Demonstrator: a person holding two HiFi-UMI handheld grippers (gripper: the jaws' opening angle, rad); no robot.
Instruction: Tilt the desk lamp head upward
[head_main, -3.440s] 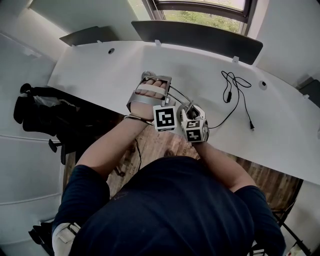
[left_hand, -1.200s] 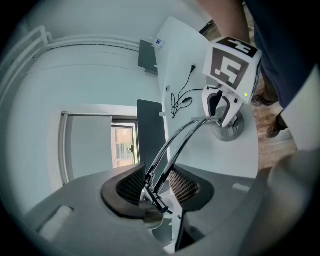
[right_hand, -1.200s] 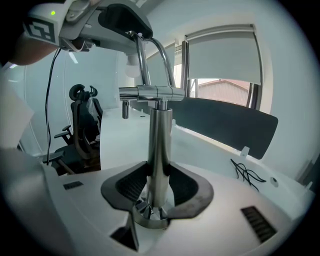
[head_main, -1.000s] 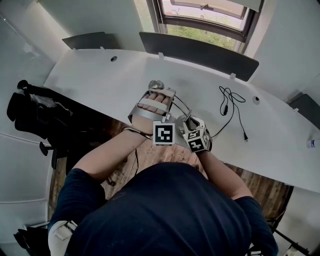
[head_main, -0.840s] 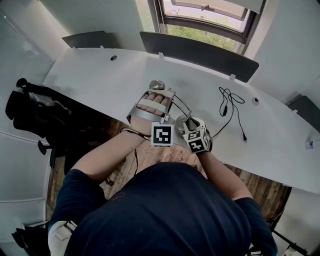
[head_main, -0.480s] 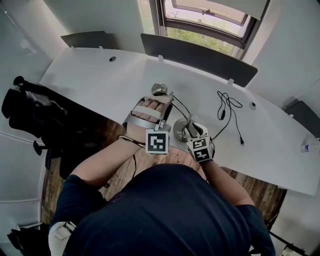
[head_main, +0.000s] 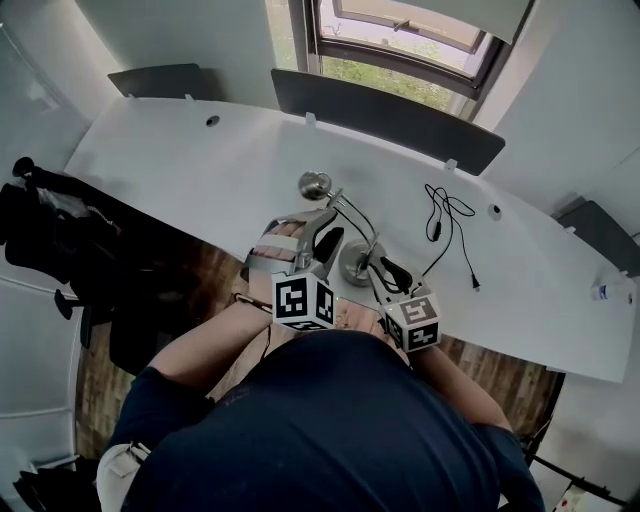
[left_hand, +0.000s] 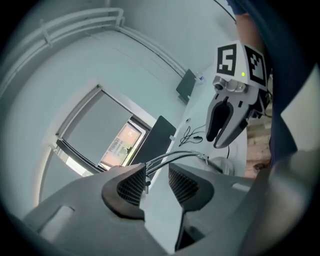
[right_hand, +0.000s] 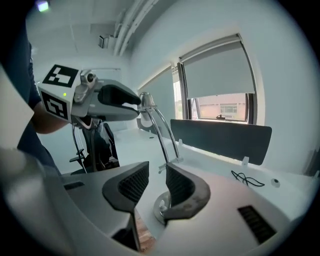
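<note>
Well, desk lamp (head_main: 356, 268) and loose black cable (head_main: 436, 226) apart on white desk (head_main: 200, 170).

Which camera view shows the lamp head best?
The head view: the lamp head stands clear over the desk. The right gripper view shows it partly behind the left tool; the left gripper view shows only the lamp's arms.

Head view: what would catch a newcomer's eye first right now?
The desk lamp's chrome head stands out, raised on thin curved arms from a lamp base near the front edge of the white desk. Both grippers hover close with nothing between their jaws: the left gripper open beside the arms, the right gripper open by the base, its jaws having just been closing. A black cable lies loose to the right.
</note>
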